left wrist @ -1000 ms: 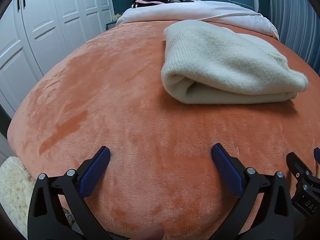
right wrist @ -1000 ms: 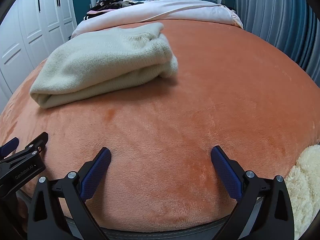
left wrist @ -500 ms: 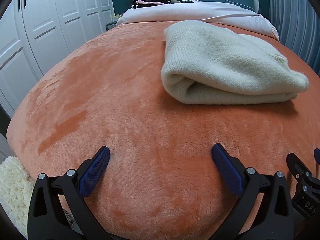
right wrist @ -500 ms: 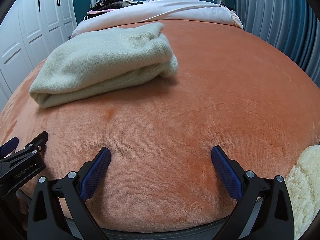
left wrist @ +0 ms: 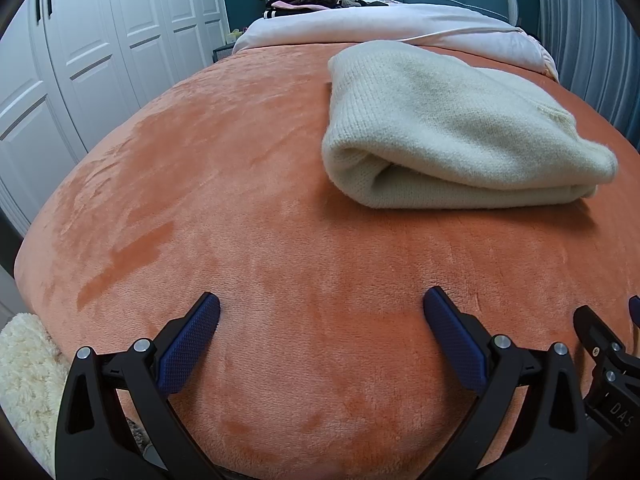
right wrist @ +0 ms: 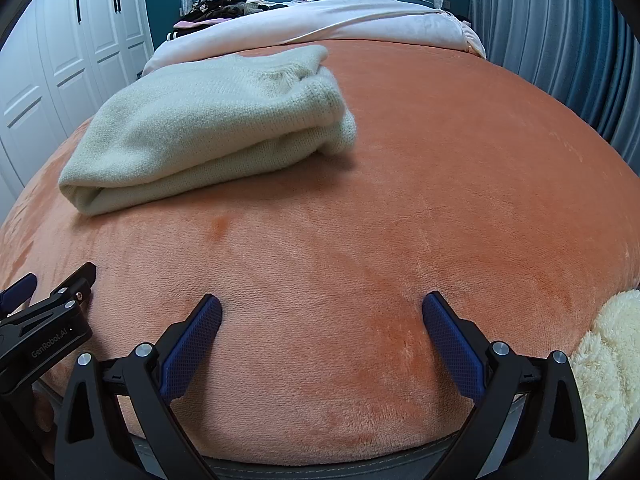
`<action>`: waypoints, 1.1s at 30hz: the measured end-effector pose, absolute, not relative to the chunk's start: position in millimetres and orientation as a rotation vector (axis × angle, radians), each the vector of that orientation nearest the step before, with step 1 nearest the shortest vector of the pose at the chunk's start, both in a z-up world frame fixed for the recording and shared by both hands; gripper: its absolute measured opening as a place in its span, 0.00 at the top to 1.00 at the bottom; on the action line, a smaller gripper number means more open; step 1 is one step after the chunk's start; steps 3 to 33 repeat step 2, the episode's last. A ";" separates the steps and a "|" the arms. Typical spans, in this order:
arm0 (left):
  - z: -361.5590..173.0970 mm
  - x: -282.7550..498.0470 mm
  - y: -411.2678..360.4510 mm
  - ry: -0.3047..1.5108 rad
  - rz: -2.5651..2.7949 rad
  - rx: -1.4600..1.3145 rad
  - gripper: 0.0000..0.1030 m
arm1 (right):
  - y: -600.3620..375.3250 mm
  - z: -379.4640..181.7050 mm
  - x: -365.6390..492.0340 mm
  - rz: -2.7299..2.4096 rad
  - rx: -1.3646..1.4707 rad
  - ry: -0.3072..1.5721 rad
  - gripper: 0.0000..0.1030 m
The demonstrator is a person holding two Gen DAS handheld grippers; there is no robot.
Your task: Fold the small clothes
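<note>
Sweater [left wrist: 452, 120] folded on orange blanket [left wrist: 240, 184] — both grippers spread, empty.

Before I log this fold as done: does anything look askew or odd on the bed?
Nothing stands out. The cream sweater lies folded in a compact bundle on the orange blanket. Both the left gripper and the right gripper are open and empty.
</note>
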State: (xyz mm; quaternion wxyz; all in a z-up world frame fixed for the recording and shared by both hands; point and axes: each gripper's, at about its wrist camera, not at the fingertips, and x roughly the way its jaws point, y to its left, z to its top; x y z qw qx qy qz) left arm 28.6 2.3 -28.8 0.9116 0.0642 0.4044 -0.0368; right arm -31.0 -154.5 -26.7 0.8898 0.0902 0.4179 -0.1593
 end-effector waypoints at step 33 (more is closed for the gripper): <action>-28.6 28.3 2.7 0.834 -0.077 0.130 0.04 | -154.4 -26.7 -31.0 -0.331 0.187 0.868 0.05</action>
